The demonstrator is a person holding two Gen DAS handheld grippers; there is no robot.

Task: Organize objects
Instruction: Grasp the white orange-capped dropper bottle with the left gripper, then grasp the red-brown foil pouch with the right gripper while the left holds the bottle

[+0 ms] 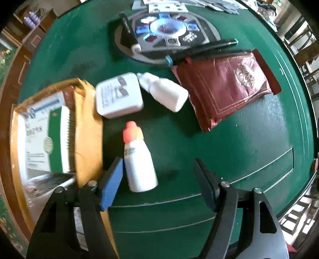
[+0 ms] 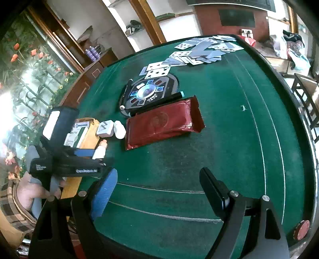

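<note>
Orange-capped bottle point(image 1: 137, 157) lying between open left tongs point(image 1: 159, 175), touching left finger

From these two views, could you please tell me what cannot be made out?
- Orange-capped bottle label: left wrist view, motion-blurred.
- Box contents: left wrist view, blurred, partly behind the left tongs.
- Red pouch logo: right wrist view, too small.
- Playing cards: left wrist view, cut off at the top.
</note>
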